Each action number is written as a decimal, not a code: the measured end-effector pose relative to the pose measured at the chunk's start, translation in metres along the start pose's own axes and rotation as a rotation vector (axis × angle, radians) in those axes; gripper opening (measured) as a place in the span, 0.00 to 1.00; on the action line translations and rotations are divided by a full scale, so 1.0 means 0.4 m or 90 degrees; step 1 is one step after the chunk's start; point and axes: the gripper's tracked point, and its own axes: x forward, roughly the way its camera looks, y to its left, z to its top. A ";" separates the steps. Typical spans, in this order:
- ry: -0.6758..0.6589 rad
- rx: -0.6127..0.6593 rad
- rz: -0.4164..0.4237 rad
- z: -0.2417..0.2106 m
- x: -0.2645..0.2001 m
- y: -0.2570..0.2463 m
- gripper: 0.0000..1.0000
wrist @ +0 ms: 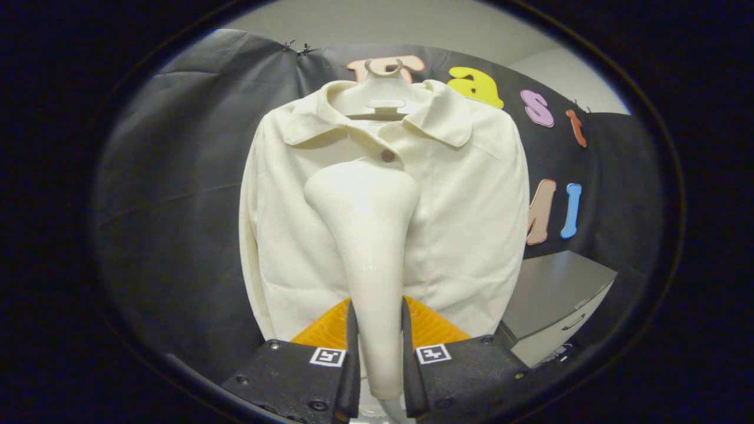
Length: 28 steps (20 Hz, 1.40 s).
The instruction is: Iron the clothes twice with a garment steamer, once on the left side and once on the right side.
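Steamer up against the jacket, ready for a pass.

Gripper (377,347) is clamped on the garment steamer (366,235), both fingers pressing its narrow handle from either side, so the wide head points forward and rides high ahead of the fingers. That head sits at the chest of the cream jacket (471,224), just under the reddish top button (387,155), roughly on the centre line; whether it touches the cloth I can't tell. The jacket hangs square on a pale hanger (384,97) against the dark booth wall, front spread flat for steaming. A grey cabinet (554,300) stands off beside it. Judging from here, neither side looks favoured yet.
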 end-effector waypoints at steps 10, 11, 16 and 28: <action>0.066 -0.017 -0.017 -0.167 0.005 -0.011 0.30; 0.070 -0.016 -0.019 -0.187 0.007 -0.013 0.30; 0.104 -0.017 -0.017 -0.308 0.003 -0.015 0.30; 0.171 -0.034 -0.018 -0.523 0.018 -0.016 0.30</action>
